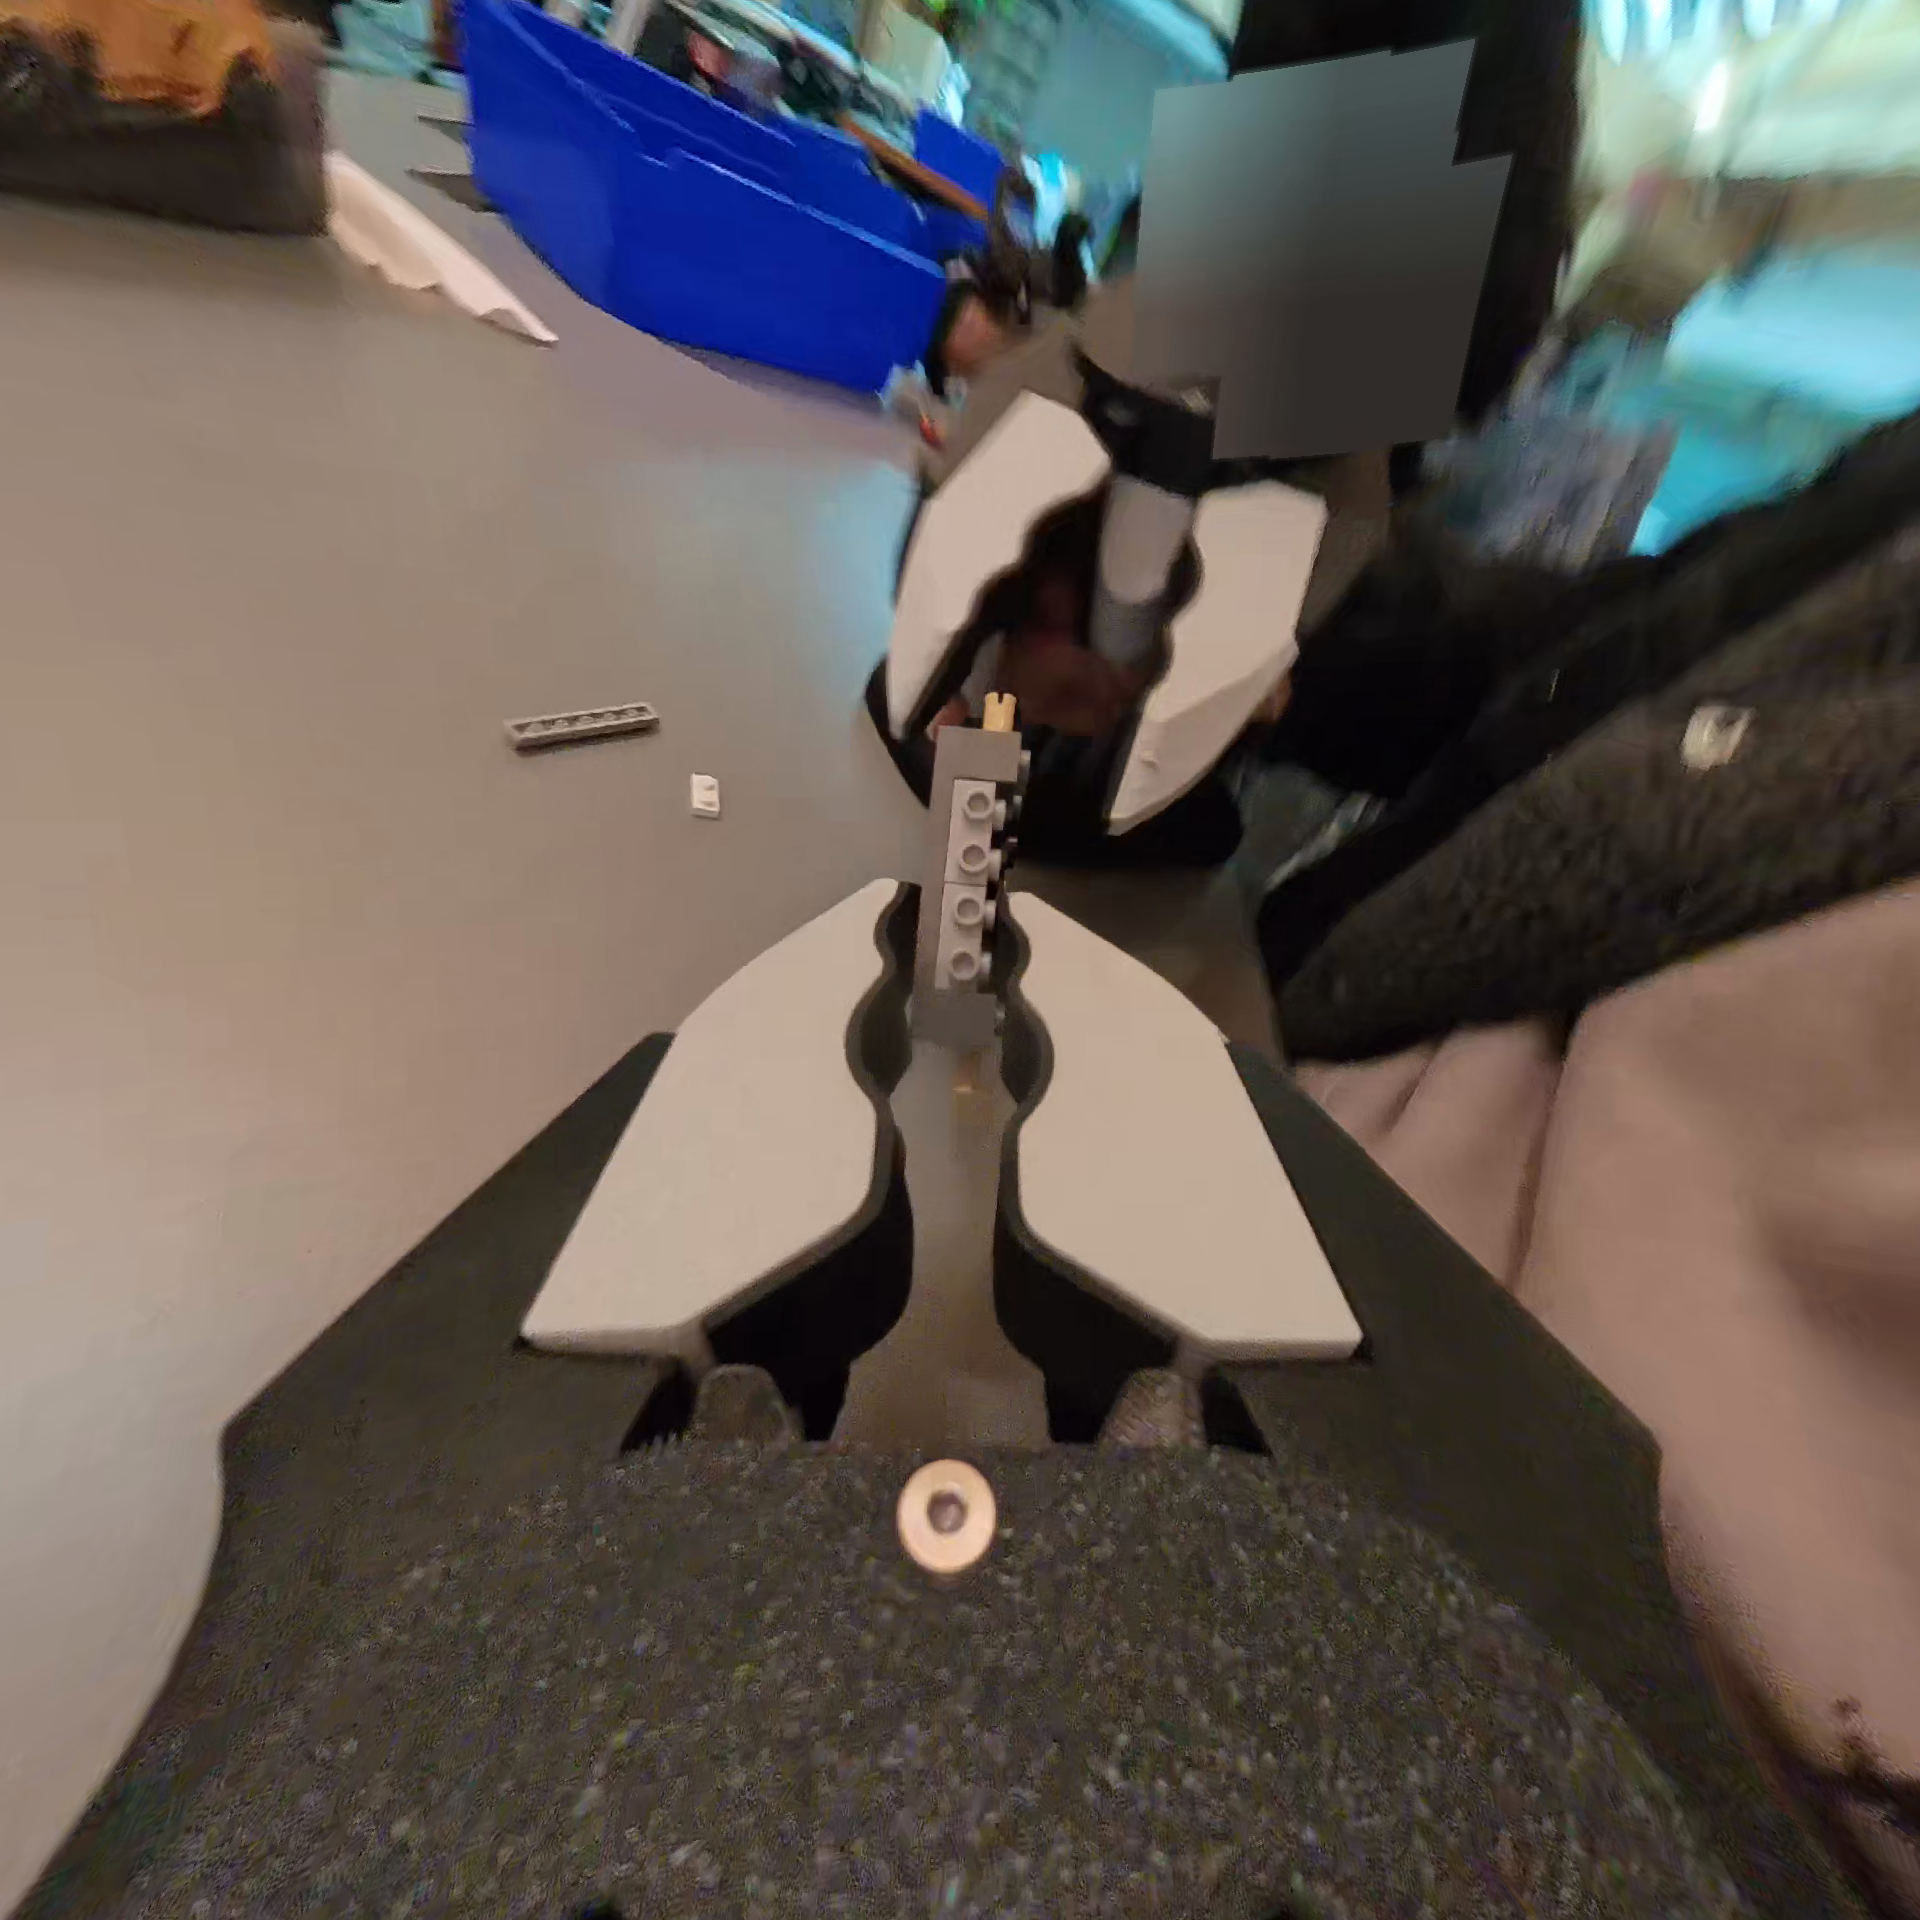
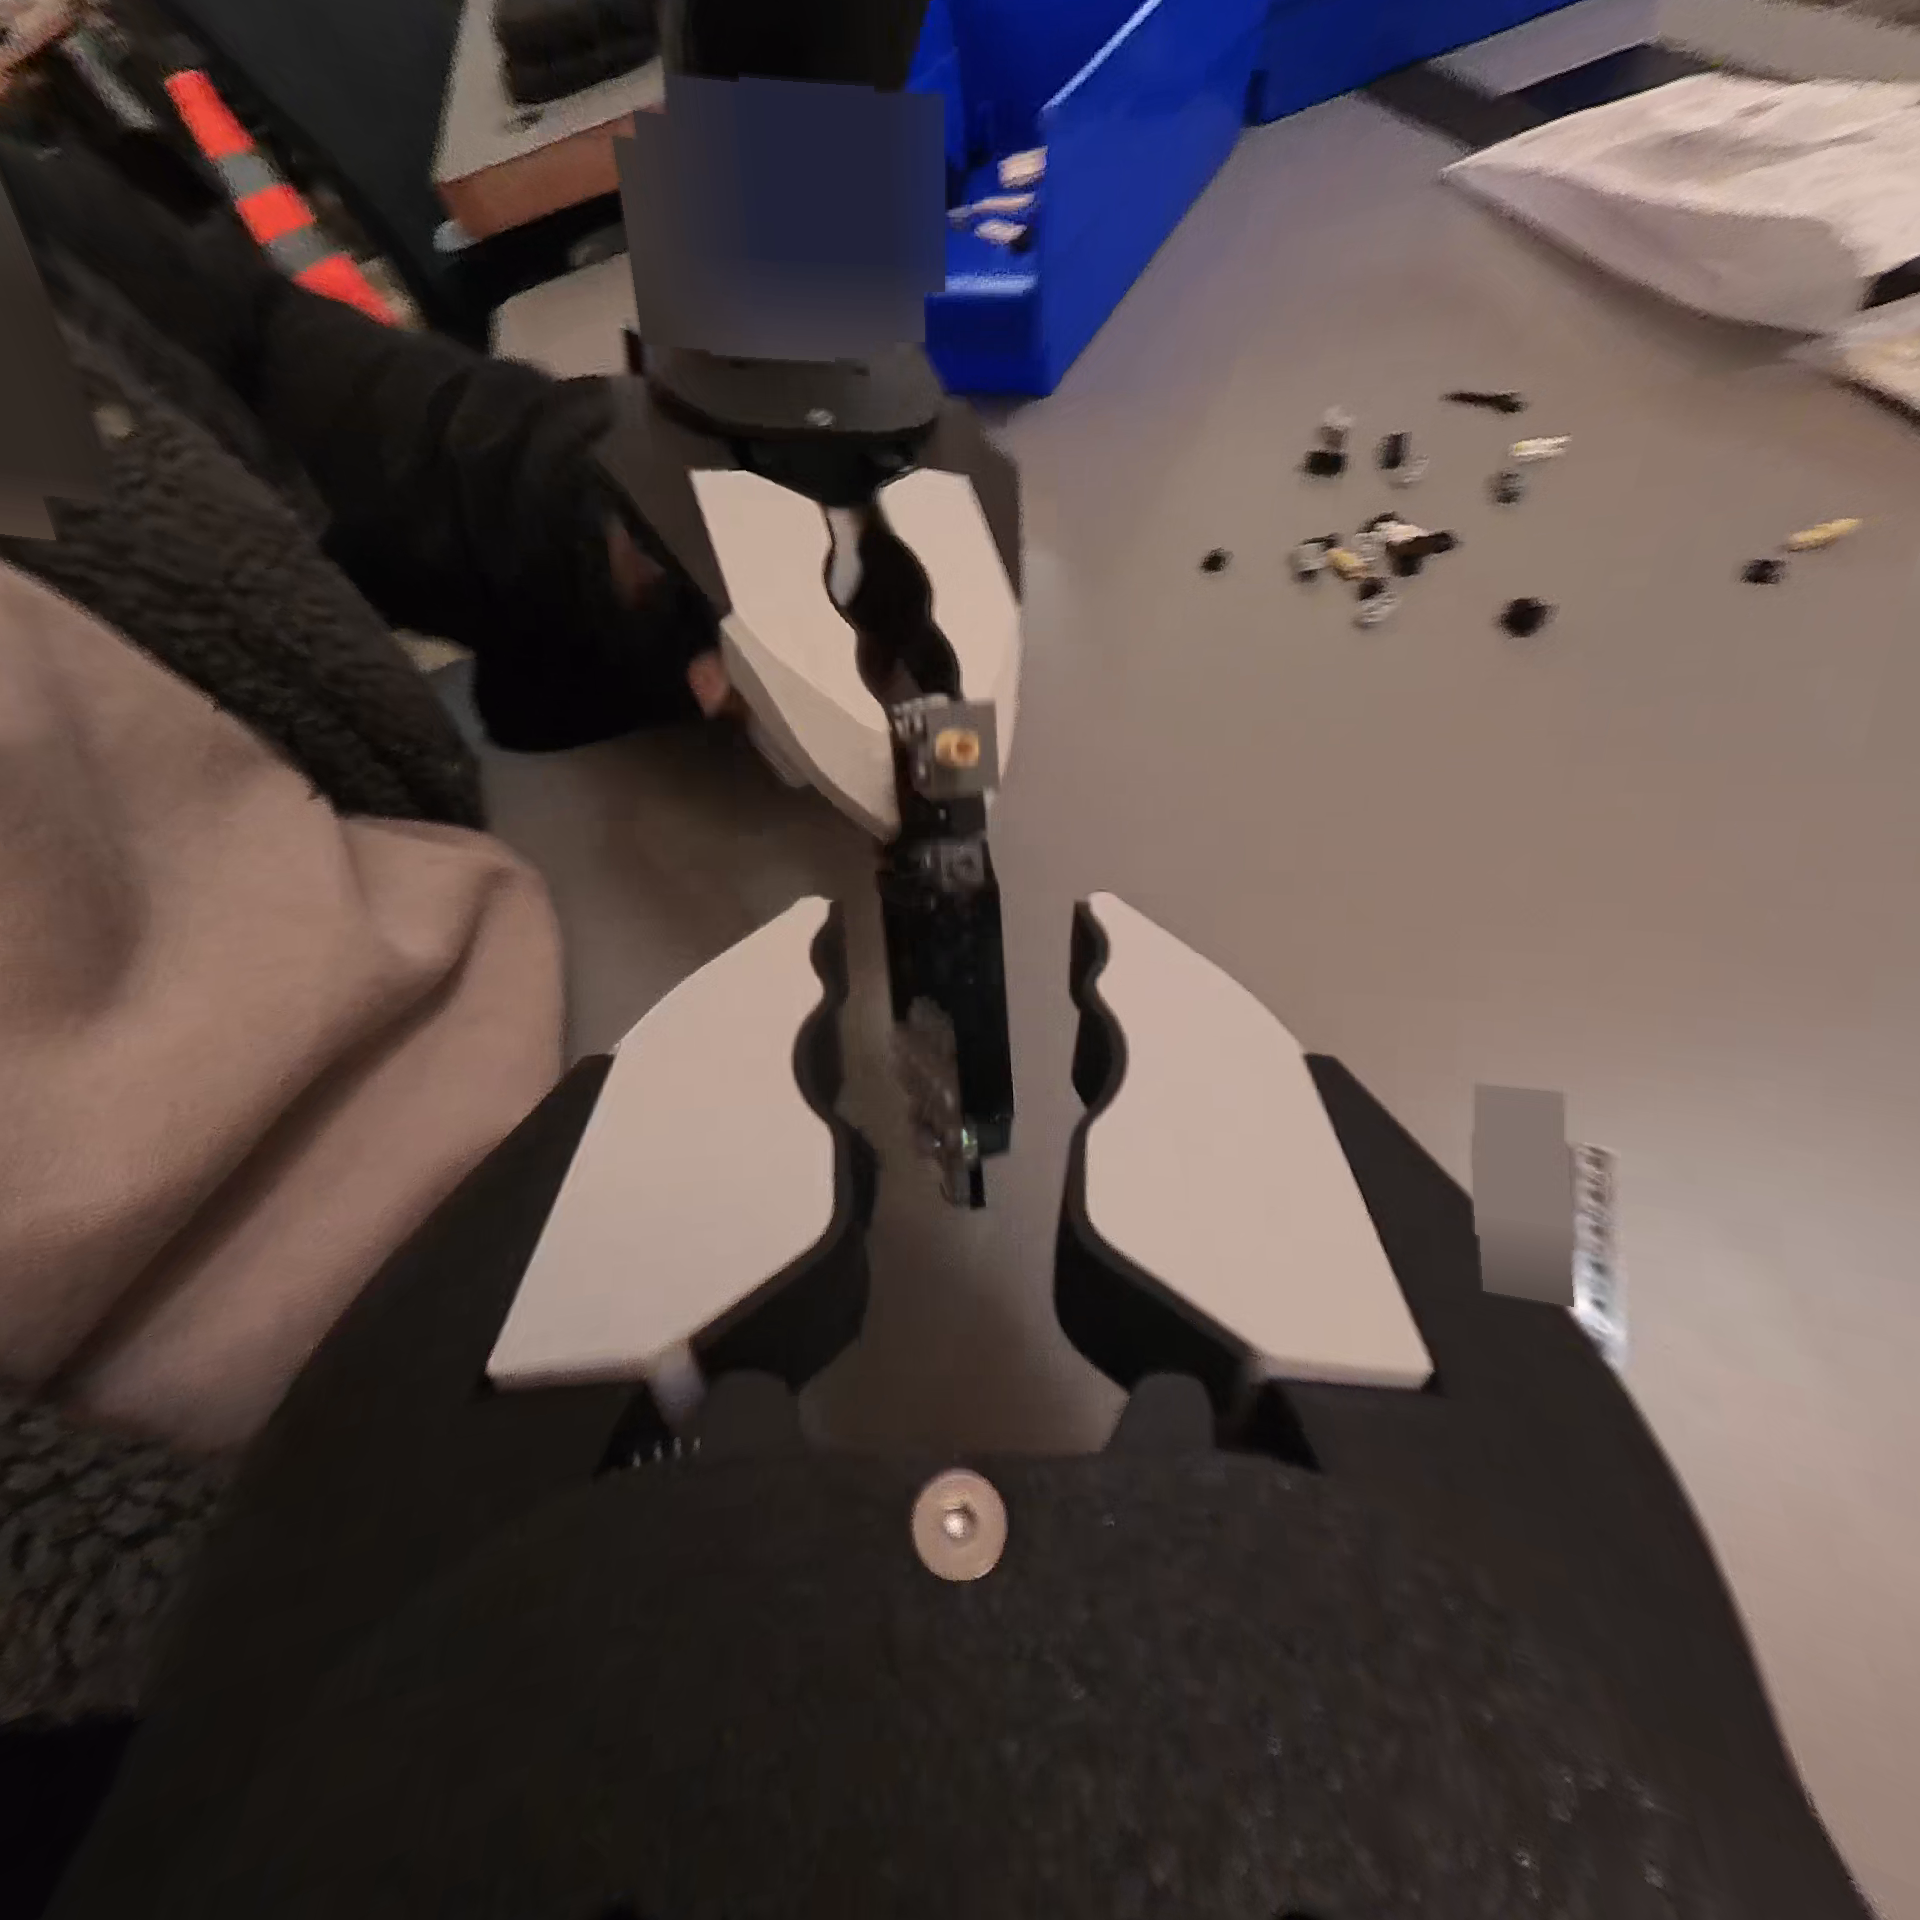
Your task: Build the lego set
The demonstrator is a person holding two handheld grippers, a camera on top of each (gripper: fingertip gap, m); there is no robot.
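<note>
I am clamping the grey lego assembly (image 1: 966, 904) in my left tool (image 1: 956, 914), keeping it raised off the worktop (image 1: 312, 727) so its free end faces my right tool (image 2: 956, 914), whose jaws are standing wide around it, not gripping; farther off, loose pieces (image 2: 1382, 551) are waiting.

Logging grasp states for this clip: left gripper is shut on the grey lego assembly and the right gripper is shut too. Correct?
Not quite. The left gripper is shut on the grey lego assembly, but the right gripper is open: the right wrist view shows its fingers spread apart, clear of the assembly between them.
</note>
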